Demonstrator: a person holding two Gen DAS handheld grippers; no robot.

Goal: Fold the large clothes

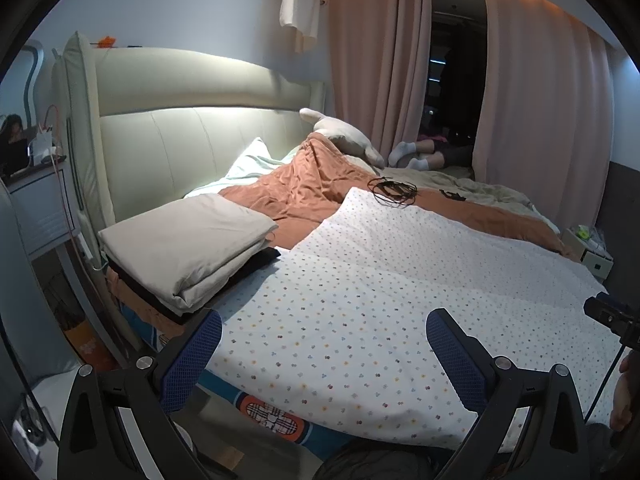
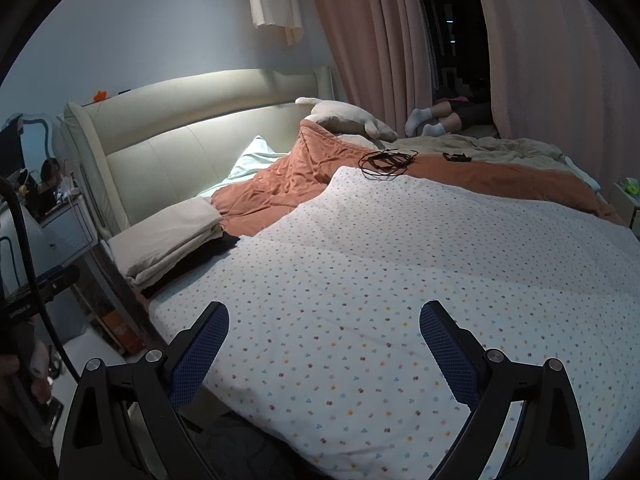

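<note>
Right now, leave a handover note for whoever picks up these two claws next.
Left claw: open, empty, hanging over the near edge of the dotted sheet.
Right claw: open, empty, also over the sheet's near edge.
The sheet lies spread flat across the bed, unfolded.
A folded beige stack sits at its left; a cable coil lies at its far edge.
Done: the beige stack looks folded.
Left: grasp the sheet's near corners and fold it.

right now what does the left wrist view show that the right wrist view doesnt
Only the left wrist view shows the teal and orange patterned fabric under the near edge of the dotted sheet. Only the right wrist view shows the left gripper's handle and cable at its left edge. Both show the sheet spread flat, the folded beige stack, the black cable coil, and open grippers hovering at the near edge.
</note>
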